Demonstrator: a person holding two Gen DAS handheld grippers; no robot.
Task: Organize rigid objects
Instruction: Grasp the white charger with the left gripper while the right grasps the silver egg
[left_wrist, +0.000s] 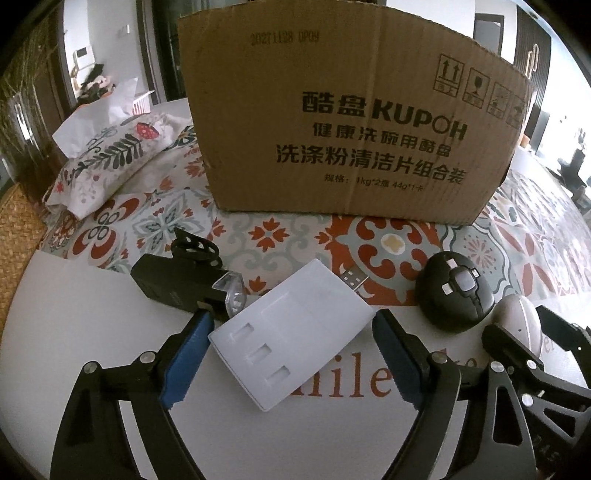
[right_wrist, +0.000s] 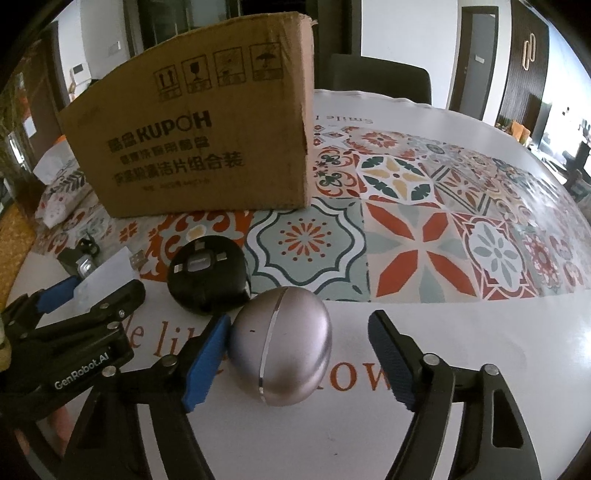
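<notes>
A flat white plastic charger (left_wrist: 291, 336) with a USB plug lies on the table between the fingers of my open left gripper (left_wrist: 291, 354). A black box-shaped light (left_wrist: 181, 284) with a clear lens lies to its left. A round black device (left_wrist: 456, 295) lies to its right, also in the right wrist view (right_wrist: 207, 275). A silver egg-shaped object (right_wrist: 282, 345) lies between the fingers of my open right gripper (right_wrist: 299, 362), close to the left finger (right_wrist: 205, 363). It shows in the left wrist view (left_wrist: 524, 321). A cardboard box (left_wrist: 343, 118) stands behind the objects.
The round table (right_wrist: 461, 350) has a patterned cloth with orange lettering. A floral tissue pouch (left_wrist: 110, 162) lies at the far left. A dark chair (right_wrist: 380, 79) stands behind the table. My left gripper shows in the right wrist view (right_wrist: 79, 291).
</notes>
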